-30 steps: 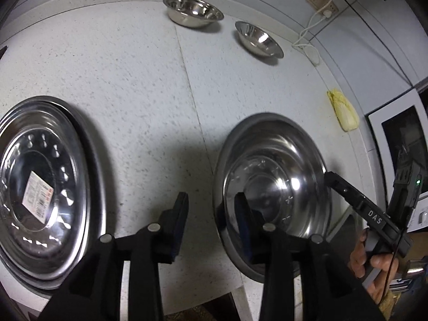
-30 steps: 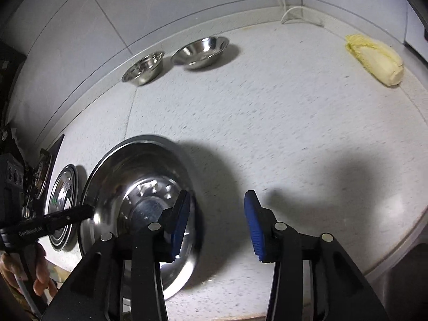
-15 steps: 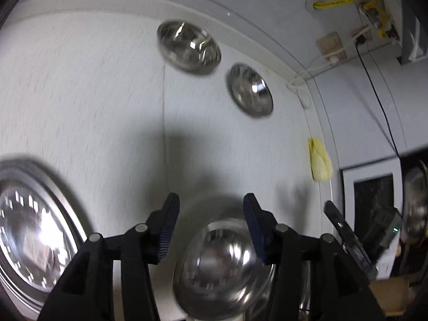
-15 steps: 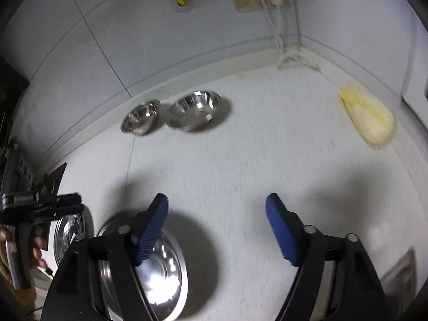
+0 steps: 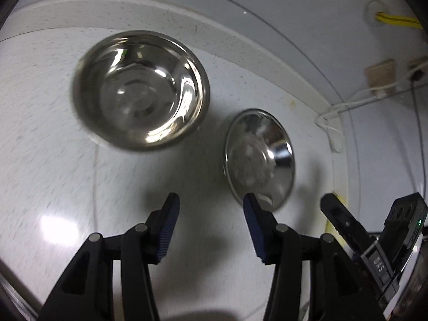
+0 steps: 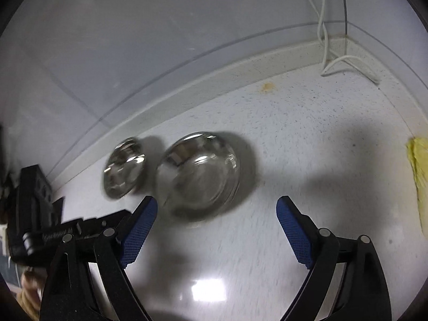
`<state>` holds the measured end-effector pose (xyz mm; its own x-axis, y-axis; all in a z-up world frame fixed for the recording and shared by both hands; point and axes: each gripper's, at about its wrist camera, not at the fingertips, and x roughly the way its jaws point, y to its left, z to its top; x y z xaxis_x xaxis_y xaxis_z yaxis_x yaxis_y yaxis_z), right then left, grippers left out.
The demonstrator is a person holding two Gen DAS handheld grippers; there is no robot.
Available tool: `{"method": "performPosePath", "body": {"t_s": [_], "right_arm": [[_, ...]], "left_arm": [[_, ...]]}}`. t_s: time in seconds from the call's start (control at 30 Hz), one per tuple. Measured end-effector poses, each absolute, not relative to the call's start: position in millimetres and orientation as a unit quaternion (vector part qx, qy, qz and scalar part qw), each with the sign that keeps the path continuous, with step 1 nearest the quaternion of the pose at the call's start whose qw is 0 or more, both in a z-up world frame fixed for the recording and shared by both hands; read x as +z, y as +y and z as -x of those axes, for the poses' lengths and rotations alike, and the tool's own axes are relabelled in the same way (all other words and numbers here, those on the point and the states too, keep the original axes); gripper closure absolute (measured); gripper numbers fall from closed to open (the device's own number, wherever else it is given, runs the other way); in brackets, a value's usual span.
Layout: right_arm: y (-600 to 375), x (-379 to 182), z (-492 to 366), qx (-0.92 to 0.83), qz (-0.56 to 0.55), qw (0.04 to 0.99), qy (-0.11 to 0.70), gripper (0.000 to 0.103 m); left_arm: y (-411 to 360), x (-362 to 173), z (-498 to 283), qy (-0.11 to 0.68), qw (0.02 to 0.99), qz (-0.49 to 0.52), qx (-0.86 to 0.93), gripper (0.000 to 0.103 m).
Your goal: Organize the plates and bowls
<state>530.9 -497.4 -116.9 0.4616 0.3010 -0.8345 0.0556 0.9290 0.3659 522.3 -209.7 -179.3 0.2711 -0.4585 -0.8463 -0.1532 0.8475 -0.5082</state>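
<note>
1. The left gripper (image 5: 211, 211) has left the big plates at the near edge of the counter; a second ago its right finger sat inside the rim of the large steel plate, and that plate is now out of both views
2. Its jaws stand open with nothing between them, a little wider apart than a second ago, above bare speckled countertop (image 5: 48, 176)
3. The two small steel bowls that were far off by the back wall now fill the left wrist view: the deeper bowl (image 5: 139, 93) sits ahead and to the left of the fingers, the shallow bowl (image 5: 258, 157) just ahead of the right fingertip (image 5: 250, 208); whether they touch I cannot tell
4. The right gripper (image 6: 216, 214) has moved the same way; its jaws are spread wide and empty, clearly wider than a second ago
5. In the right wrist view the shallow bowl (image 6: 198, 176) lies just beyond the fingers, nearer the left one, with the deeper bowl (image 6: 124, 168) close beside it on its left, both near the backsplash (image 6: 240, 72)
6. Both bowls rest upright on the counter, blurred by motion
7. The yellow cloth (image 6: 420, 176) now lies at the right edge of the right wrist view, and white cables (image 6: 326, 40) hang down the wall
</note>
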Motion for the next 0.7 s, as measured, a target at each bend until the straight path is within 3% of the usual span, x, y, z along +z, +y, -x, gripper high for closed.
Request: {"method": "performPosePath", "body": {"t_s": [0.1, 0.2, 0.27, 0.37, 0.43, 0.47, 0.7], "right_arm": [[-494, -138, -552, 0.061, -0.184, 0.826, 0.529, 0.018], [-492, -157, -568, 0.062, -0.193, 0.813, 0.546, 0.035], [-486, -170, -573, 0.059, -0.185, 0.804, 0.563, 0.056], [-480, -180, -576, 0.054, -0.179, 0.798, 0.573, 0.076], [-477, -184, -576, 0.054, -0.18, 0.794, 0.578, 0.084], [-474, -185, -576, 0.053, -0.177, 0.794, 0.579, 0.093], [-466, -141, -551, 0.056, -0.178, 0.824, 0.535, 0.094]], "left_arm": [[-217, -191, -536, 0.596, 0.758, 0.246, -0.099, 0.055], [-222, -202, -548, 0.599, 0.757, 0.243, -0.093, 0.055], [-223, -204, -552, 0.593, 0.76, 0.247, -0.092, 0.056], [-224, -206, -557, 0.59, 0.761, 0.251, -0.099, 0.058], [-228, -203, -561, 0.581, 0.768, 0.247, -0.108, 0.08], [-229, -201, -562, 0.579, 0.768, 0.249, -0.114, 0.084], [-214, -148, -535, 0.55, 0.78, 0.267, -0.138, 0.091]]}}
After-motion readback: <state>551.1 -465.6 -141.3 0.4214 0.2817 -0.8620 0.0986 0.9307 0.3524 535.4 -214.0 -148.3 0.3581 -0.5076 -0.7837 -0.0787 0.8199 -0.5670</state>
